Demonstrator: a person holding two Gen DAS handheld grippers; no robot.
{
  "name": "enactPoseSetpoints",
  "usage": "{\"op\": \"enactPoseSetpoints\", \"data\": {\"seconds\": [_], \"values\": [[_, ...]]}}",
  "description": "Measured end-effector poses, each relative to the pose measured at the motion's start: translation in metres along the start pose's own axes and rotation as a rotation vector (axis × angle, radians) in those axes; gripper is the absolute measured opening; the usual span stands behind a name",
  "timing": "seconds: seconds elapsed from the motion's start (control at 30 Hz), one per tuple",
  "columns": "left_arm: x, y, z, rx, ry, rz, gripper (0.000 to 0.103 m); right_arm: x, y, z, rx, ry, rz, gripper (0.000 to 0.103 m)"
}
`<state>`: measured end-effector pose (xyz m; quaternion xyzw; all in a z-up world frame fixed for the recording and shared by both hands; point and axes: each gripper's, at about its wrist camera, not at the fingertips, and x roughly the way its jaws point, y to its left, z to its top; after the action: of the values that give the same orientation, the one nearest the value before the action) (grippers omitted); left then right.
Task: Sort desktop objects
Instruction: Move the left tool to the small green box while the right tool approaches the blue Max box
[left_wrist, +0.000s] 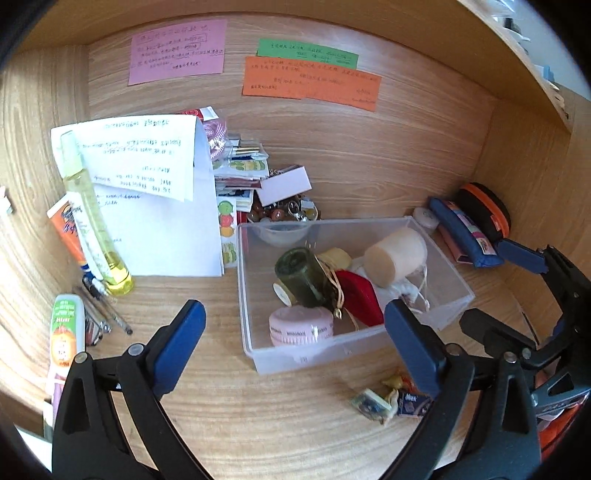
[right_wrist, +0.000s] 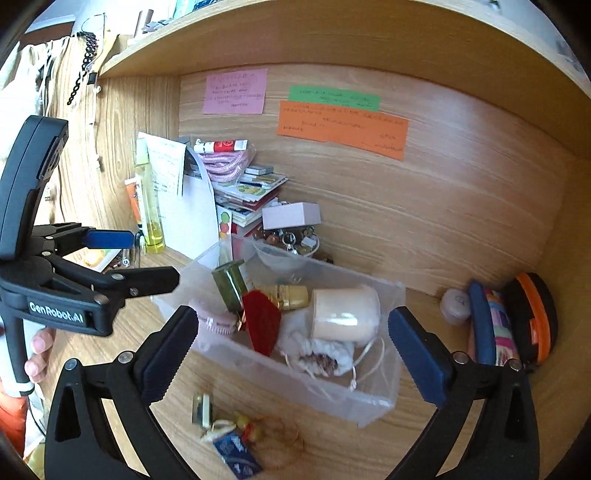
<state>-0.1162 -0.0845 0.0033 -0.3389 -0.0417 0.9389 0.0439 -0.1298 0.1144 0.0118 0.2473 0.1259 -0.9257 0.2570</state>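
A clear plastic box (left_wrist: 373, 341) (right_wrist: 369, 402) stands on the desk. It holds a green bottle (left_wrist: 306, 278), a pink round case (left_wrist: 301, 326), a red pouch (left_wrist: 360, 299), a beige roll (left_wrist: 397, 256) and a white drawstring bag (right_wrist: 317, 350). Small packets and charms (left_wrist: 388, 400) (right_wrist: 236, 439) lie on the desk in front of the box. My left gripper (left_wrist: 295, 347) is open and empty above the box's front left. My right gripper (right_wrist: 291, 354) is open and empty over the box; it also shows at the right of the left wrist view (left_wrist: 524, 258).
White papers (left_wrist: 155, 206), a yellow bottle (left_wrist: 96, 218), tubes and pens (left_wrist: 107, 310) lie at the left. A pile of cards, a white box (left_wrist: 284, 184) and beads sit behind the clear box. A pencil case (left_wrist: 465, 232) and an orange-black case (left_wrist: 487, 210) are at the right wall.
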Motion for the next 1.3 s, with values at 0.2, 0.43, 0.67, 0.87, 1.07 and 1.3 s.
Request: {"op": "enactPoseSetpoints", "data": {"seconds": [0.2,0.43,0.67,0.87,1.07,1.3], "values": [[-0.011,-0.009,-0.018,0.000,0.011,-0.002,0.099,-0.016,-0.009,-0.021,0.023,0.018,-0.024,0.103],[-0.003,-0.023,-0.044,-0.002,0.068,-0.008,0.099,-0.031,-0.024,-0.048,0.068,0.042,-0.041,0.103],[0.014,-0.032,-0.069,-0.002,0.125,-0.017,0.099,-0.032,-0.029,-0.078,0.094,0.091,0.013,0.103],[0.018,-0.035,-0.086,0.022,0.127,-0.017,0.099,-0.023,-0.014,-0.100,0.057,0.135,0.109,0.083],[0.022,-0.037,-0.096,0.053,0.160,-0.057,0.080,-0.004,0.000,-0.112,0.009,0.213,0.193,0.055],[0.037,-0.042,-0.099,0.086,0.209,-0.083,0.069,0.009,0.007,-0.117,-0.044,0.261,0.235,0.043]]}}
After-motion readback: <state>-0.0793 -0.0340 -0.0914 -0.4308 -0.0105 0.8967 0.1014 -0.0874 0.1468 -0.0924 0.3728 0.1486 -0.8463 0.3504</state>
